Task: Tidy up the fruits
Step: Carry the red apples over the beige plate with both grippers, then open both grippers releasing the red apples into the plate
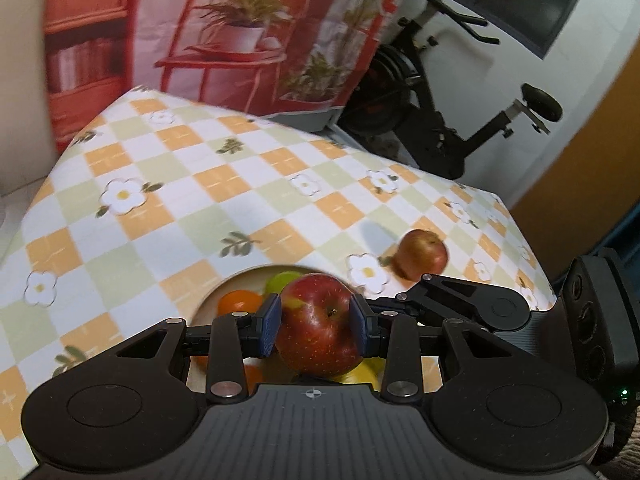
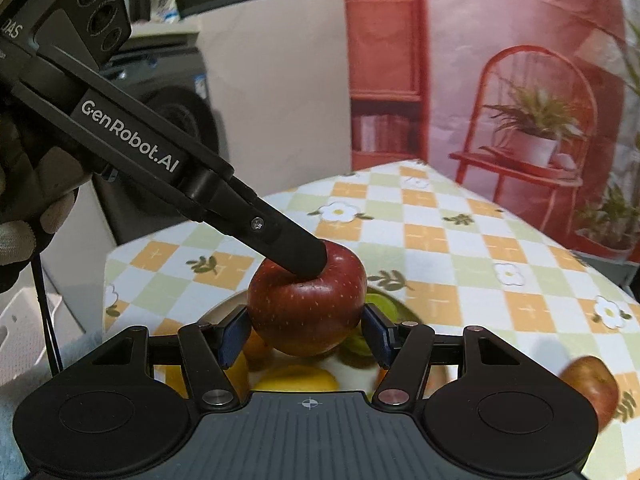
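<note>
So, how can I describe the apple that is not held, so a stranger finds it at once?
Find the checked tablecloth with white flowers, then the plate of fruit. Beyond the plate, a lone apple lies directly on the cloth. It is duller and browner than the held apple, and no gripper touches it.

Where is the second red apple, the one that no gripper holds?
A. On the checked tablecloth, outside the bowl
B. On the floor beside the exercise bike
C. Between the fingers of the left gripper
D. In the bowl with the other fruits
A: the loose apple lies on the bare tablecloth, apart from the bowl that holds the other fruits.
</note>
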A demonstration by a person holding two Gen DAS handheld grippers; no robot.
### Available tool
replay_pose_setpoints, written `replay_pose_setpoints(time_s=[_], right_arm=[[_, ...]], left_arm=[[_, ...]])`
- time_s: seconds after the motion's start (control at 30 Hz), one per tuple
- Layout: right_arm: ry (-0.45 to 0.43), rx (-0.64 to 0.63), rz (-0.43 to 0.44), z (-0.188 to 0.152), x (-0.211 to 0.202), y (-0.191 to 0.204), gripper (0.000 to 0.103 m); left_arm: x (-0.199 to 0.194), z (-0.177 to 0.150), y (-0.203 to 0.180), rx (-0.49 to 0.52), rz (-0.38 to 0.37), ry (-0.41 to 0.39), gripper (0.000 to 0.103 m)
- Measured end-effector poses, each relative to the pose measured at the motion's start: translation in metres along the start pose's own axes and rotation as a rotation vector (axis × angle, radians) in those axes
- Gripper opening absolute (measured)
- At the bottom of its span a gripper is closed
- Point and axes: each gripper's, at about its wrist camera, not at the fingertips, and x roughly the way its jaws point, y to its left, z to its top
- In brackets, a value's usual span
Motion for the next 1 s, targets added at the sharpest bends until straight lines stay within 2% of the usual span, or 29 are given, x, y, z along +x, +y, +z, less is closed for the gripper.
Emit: replay_pose_setpoints(time_s=[0.2, 0.47, 0.83, 1.0], right_arm=[[0.057, -0.018, 0.01, -0.002, 0.019, 0.009, 0.057], [0.061, -0.014, 0.007, -0.004, 0.017, 0.009, 0.058], [0.008, -0.022, -0.007, -0.013, -0.01, 0.003, 0.062], [-0.052, 0.017, -0.057, -0.023, -0.035, -0.019, 0.063]], left_arm=[[0.005, -0.008, 0.011, -0.016, 0.004, 0.008, 0.039], [0.005, -0.007, 0.016, -0.028, 0.024, -0.009, 0.039], [0.0, 0.005, -0.001, -0.019, 0.055, -0.078, 0.039], [0.006, 0.011, -0.02, 0.023, 0.057, -0.085, 0.04]])
